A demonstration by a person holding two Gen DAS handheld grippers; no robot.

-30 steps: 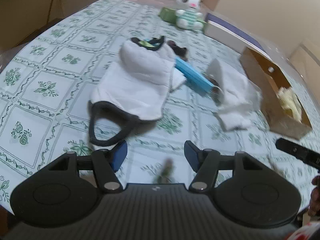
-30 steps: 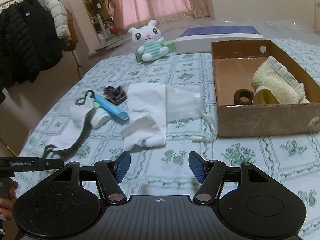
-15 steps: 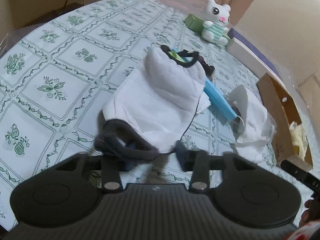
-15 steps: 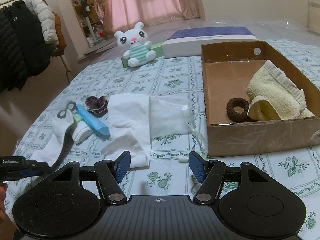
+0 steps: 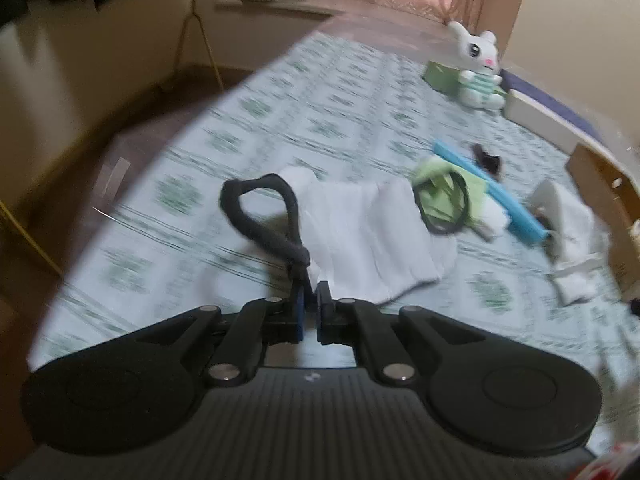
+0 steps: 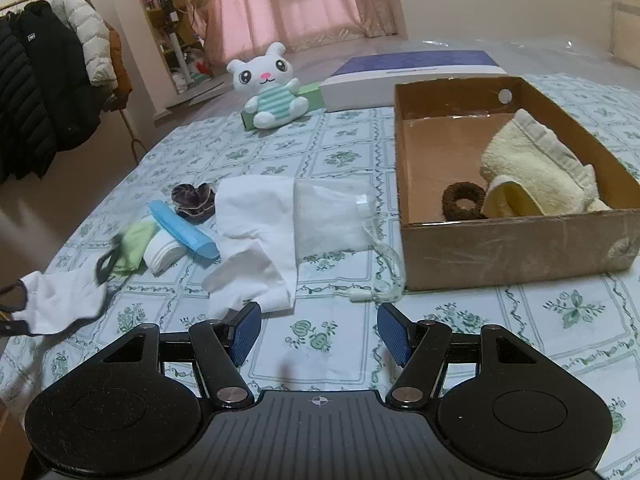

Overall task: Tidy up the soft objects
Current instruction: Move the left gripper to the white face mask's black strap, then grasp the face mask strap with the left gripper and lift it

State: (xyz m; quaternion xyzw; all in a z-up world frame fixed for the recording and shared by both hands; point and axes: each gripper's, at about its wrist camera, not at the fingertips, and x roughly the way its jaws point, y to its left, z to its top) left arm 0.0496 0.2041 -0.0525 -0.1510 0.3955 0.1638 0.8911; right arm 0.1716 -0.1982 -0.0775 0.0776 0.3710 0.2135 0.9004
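Jaws on the left gripper (image 5: 310,312) are pinched tight on the black elastic loop (image 5: 260,216) of a white cloth mask (image 5: 376,240), whose body trails away across the desk (image 5: 280,120) toward the right of the left wrist view — that view is smeared with motion blur. The mask's far loop rests on a light green cloth (image 5: 440,192), beside a blue tube (image 5: 492,192). In the right wrist view the same mask (image 6: 60,300) sits at the far left edge, partly raised off the patterned tablecloth.

Right gripper (image 6: 318,336) hovers over bare tablecloth with its jaws apart and nothing between them. Just ahead of it lie a folded white cloth (image 6: 256,232) and a translucent mesh pouch (image 6: 332,216) with a drawstring, the 2 overlapping. A dark purple scrunchie (image 6: 192,200) lies near the blue tube.

To the right stands an open cardboard box (image 6: 520,248); inside it are a pale yellow towel (image 6: 536,172) and a brown hair tie (image 6: 464,200), touching. At the back of the desk a white plush bunny (image 6: 272,88) sits against a green box (image 6: 308,98), next to a flat purple-topped box (image 6: 412,76).
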